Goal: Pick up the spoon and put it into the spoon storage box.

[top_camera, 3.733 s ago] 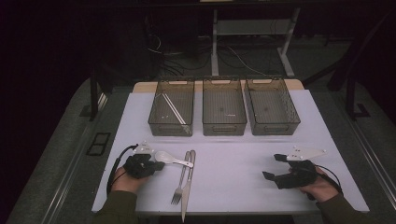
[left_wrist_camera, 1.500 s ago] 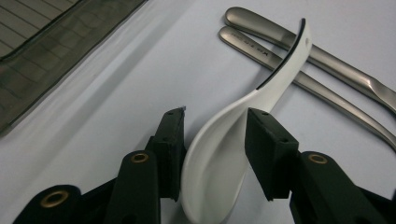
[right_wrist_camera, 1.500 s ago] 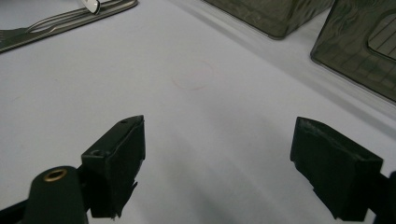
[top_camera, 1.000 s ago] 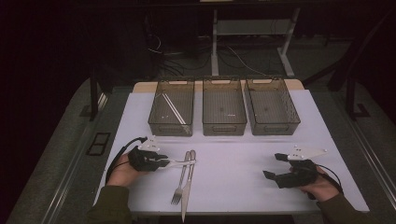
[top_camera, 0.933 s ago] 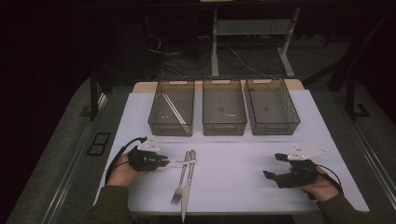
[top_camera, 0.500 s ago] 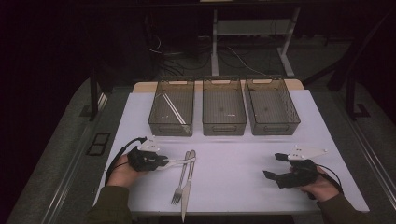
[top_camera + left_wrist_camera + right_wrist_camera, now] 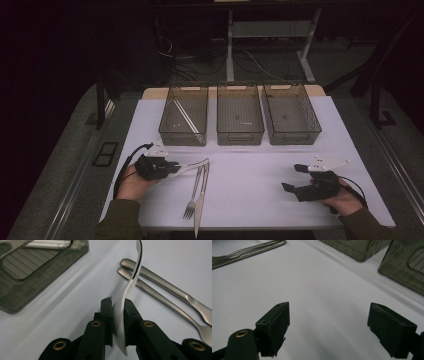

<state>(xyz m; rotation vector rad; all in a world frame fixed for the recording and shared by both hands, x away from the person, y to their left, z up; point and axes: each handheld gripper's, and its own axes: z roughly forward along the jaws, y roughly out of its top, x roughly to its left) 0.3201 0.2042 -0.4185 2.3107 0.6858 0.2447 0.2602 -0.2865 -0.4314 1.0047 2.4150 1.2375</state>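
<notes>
Fingers: left gripper [image 7: 117, 315] clamped on white plastic spoon [image 7: 125, 297], right gripper [image 7: 328, 330] spread, nothing held | spoon: raised just left of fork [image 7: 192, 197] | surface: white sheet [image 7: 250, 175] laid on table | room: dark, cables seen beyond bins [image 7: 240, 112]

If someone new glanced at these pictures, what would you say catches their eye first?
Probably the white spoon clamped on edge in the left gripper, near the table's left front. Just right of it lie a metal fork and knife side by side. Behind stand three dark bins in a row, while the right gripper rests open at the right front.
</notes>
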